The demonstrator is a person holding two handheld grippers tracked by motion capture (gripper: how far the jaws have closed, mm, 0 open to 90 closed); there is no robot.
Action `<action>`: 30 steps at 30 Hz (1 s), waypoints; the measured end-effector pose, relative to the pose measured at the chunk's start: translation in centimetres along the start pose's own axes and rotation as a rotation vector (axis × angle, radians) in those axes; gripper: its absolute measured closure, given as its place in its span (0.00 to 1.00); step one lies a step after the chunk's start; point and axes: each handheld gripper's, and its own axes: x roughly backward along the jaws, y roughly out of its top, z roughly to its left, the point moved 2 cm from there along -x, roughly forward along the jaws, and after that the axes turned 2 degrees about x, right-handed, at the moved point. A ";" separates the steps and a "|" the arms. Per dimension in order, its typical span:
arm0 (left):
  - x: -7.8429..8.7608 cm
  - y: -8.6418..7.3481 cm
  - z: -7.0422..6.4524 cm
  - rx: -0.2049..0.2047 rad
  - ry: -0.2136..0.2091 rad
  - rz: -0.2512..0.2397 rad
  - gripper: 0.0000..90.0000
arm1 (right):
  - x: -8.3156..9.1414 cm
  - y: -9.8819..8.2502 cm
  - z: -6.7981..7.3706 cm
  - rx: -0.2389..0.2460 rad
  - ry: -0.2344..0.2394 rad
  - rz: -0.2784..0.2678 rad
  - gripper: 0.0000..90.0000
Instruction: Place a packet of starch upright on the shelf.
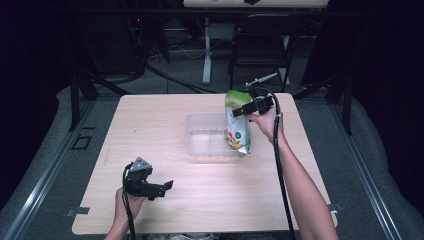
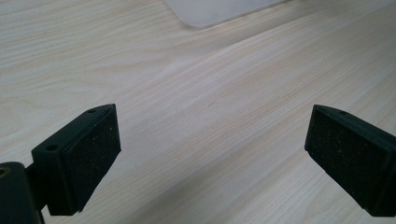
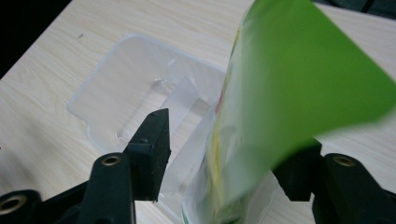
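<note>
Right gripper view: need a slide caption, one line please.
Right gripper, jaws open, around a green snack pouch standing in a clear plastic tub.

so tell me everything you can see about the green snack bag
The green snack bag is a glossy, soft-looking pouch, green at the top, with a white lower face bearing yellow and orange print and a small round green mark. It stands upright, a little tilted, in the right end of the clear plastic tub on the wooden table. The right claw sits at its upper part, jaws apart either side of it, one clearly off it.
</note>
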 end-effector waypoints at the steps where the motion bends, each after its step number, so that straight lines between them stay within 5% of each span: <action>1: 0.0 0.0 0.1 0.006 -0.001 0.007 0.04 | -0.3 0.1 -0.1 -0.006 0.010 0.007 0.49; 5: -0.2 -0.1 0.2 0.013 0.001 0.011 0.04 | -1.3 0.4 -0.1 -0.007 0.037 0.060 0.79; 9: -0.1 -0.1 0.1 0.010 0.002 0.006 0.04 | -1.2 0.0 0.0 -0.020 0.031 0.066 0.96; 18: -0.1 0.0 -0.1 0.001 -0.001 0.005 0.04 | 0.0 -1.1 0.5 -0.061 0.067 0.006 1.00; 30: 0.0 0.0 -0.1 -0.002 0.001 -0.001 0.04 | 4.1 -3.3 1.0 -0.133 0.108 -0.220 1.00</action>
